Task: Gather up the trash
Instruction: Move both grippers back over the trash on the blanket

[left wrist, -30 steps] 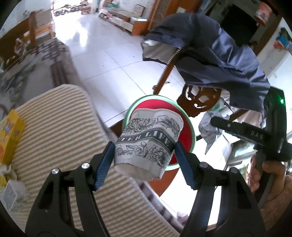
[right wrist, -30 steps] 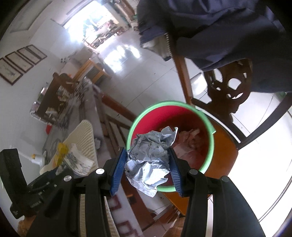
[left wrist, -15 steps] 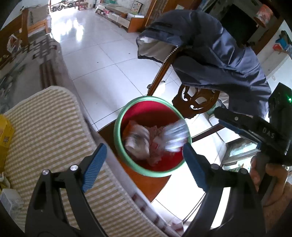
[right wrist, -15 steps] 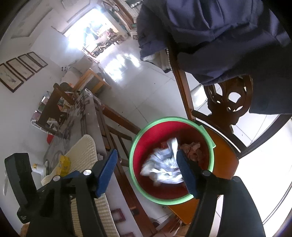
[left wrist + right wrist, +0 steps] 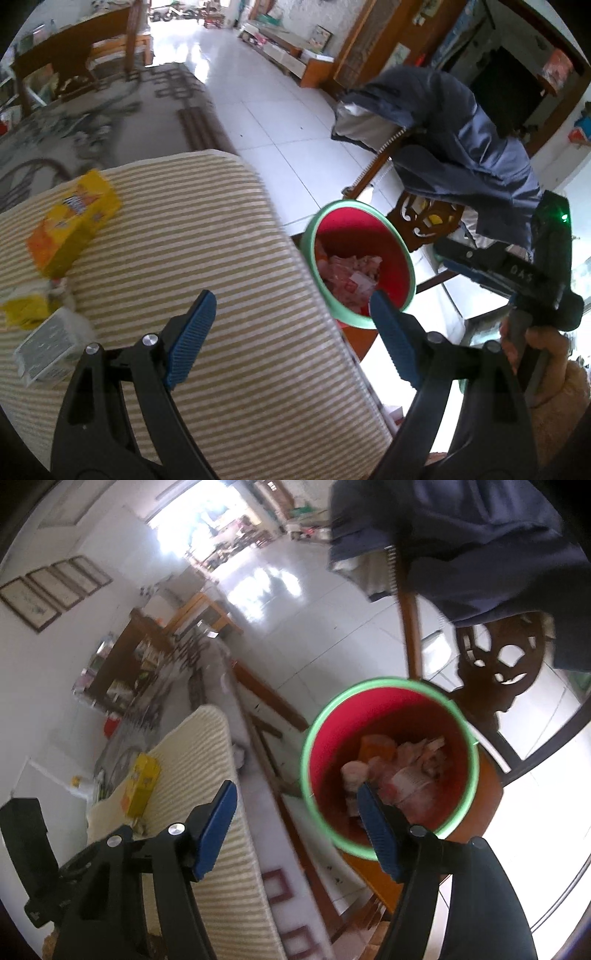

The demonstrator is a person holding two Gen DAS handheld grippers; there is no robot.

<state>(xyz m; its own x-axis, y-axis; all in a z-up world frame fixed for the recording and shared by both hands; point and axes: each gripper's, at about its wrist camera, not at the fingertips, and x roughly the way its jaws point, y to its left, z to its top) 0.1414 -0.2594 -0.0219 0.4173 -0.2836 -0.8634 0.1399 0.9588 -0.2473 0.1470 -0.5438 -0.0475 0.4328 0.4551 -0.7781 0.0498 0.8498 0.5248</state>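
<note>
- Left tool (image 5: 291, 332): jaws wide apart, nothing between; 1 s ago clamped on printed paper cup, 0.5 s ago already spread over bin.
- Right tool (image 5: 295, 825): jaws wide apart, empty; 1 s ago gripped crumpled paper wad, 0.5 s ago wad dropping into bin.
- Trash (image 5: 351, 275): cup and wad no longer held; pile of crumpled paper lying inside red bin (image 5: 400, 254), well below green rim. Same pile in right view (image 5: 399, 771), partly hidden by right tool's right finger.
- Left view shifted vs. earlier: now over striped mat (image 5: 207, 266) on desk; bin off to right, past mat edge.
- Yellow box (image 5: 74, 225) at mat's far left, more in frame than 1 s ago. Small grey-white carton (image 5: 48, 345) near left edge, just beside yellow wrapper scraps (image 5: 22, 310).
- Edges: mat's right border runs diagonally, just beside bin rim in left view; bin sits lower, on orange-brown chair seat (image 5: 384, 875).
- Carved wooden chair back (image 5: 498, 664) rises behind bin; dark blue jacket (image 5: 461, 122) draped over it, hanging above and behind bin.
- Right tool's body and holding hand (image 5: 539, 350) close at right of left tool in left view.
- Open room: white tiled floor (image 5: 280, 122) beyond bin, towards bright doorway; mat centre bare btwn left tool and yellow box.
</note>
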